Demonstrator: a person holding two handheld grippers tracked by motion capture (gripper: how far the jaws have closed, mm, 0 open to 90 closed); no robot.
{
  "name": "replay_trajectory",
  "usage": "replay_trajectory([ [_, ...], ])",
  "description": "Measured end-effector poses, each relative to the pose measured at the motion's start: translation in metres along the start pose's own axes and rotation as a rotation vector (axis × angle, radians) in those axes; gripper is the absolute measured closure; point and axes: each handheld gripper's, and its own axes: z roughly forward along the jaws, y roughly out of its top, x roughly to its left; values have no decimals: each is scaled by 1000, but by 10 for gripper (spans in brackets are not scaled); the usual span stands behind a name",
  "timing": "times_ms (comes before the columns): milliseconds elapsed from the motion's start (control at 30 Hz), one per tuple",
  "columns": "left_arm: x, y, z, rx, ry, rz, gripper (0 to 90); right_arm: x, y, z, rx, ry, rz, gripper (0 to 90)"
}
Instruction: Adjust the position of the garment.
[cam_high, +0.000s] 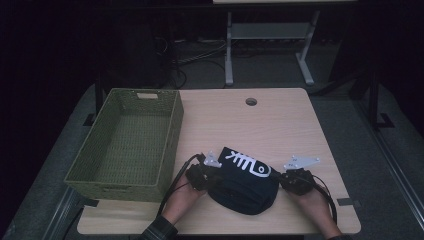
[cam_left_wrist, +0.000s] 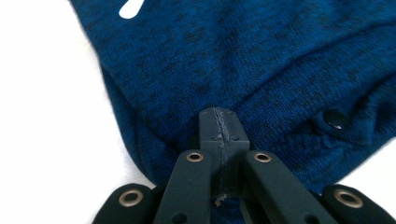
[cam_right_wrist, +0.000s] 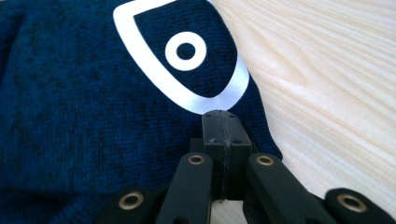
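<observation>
A dark blue knit garment (cam_high: 245, 182) with a white fish-skeleton print lies folded in a bundle near the table's front edge. My left gripper (cam_high: 214, 175) is at the bundle's left side. In the left gripper view its jaws (cam_left_wrist: 219, 114) are pressed together with the blue cloth (cam_left_wrist: 243, 56) bunched up around the tip. At the bundle's right side is my right gripper (cam_high: 280, 179). Its jaws (cam_right_wrist: 220, 116) are also together, resting on the garment's edge (cam_right_wrist: 70, 116) just below the white printed eye; whether cloth is pinched there I cannot tell.
A green woven basket (cam_high: 116, 189) stands on the left part of the wooden table (cam_high: 280, 125), close to my left hand. A round cable hole (cam_high: 251, 101) sits near the table's far edge. A desk frame and cables are on the floor beyond.
</observation>
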Motion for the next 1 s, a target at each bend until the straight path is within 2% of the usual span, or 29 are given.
replay_trajectory([
  [67,2,1,0,0,26,-4,900,1,-1,-1,1,5,3,900],
  [200,4,1,-1,-6,16,-17,900,3,-1,-2,1,5,-2,897],
  [233,6,2,-3,-22,-1,-31,898,4,-1,-5,-14,4,6,827],
  [267,6,2,-3,-22,-1,-31,864,3,-1,-6,-24,3,2,795],
  [300,7,3,-7,-48,-14,-51,826,3,-2,-10,-38,2,7,757],
  [333,7,3,-7,-48,-14,-51,784,3,-2,-10,-38,2,7,757],
  [367,8,4,-9,-58,-15,-55,747,3,-3,-17,-62,-18,16,695],
  [400,9,5,-12,-64,-14,-59,747,3,-3,-17,-62,-18,16,695],
  [500,12,9,-18,-89,15,-80,611,0,-8,-27,-77,-41,30,581],
  [533,14,10,-19,-97,19,-88,578,-2,-10,-29,-73,-54,37,546],
  [567,16,12,-20,-105,19,-96,515,-4,-16,-34,-67,-78,53,472],
  [633,20,15,-22,-116,16,-114,489,-5,-18,-36,-68,-89,57,439],
  [667,22,16,-22,-120,13,-118,436,-6,-24,-40,-65,-111,65,363],
  [733,27,19,-21,-117,3,-124,384,-7,-28,-42,-59,-121,66,337],
  [867,37,21,-15,-109,-9,-143,326,-14,-42,-43,-13,-157,108,209],
  [900,42,21,-11,-109,-17,-152,293,-17,-47,-42,2,-179,127,179],
  [1000,45,22,-6,-92,-9,-153,263,-19,-50,-40,10,-200,126,153],
])
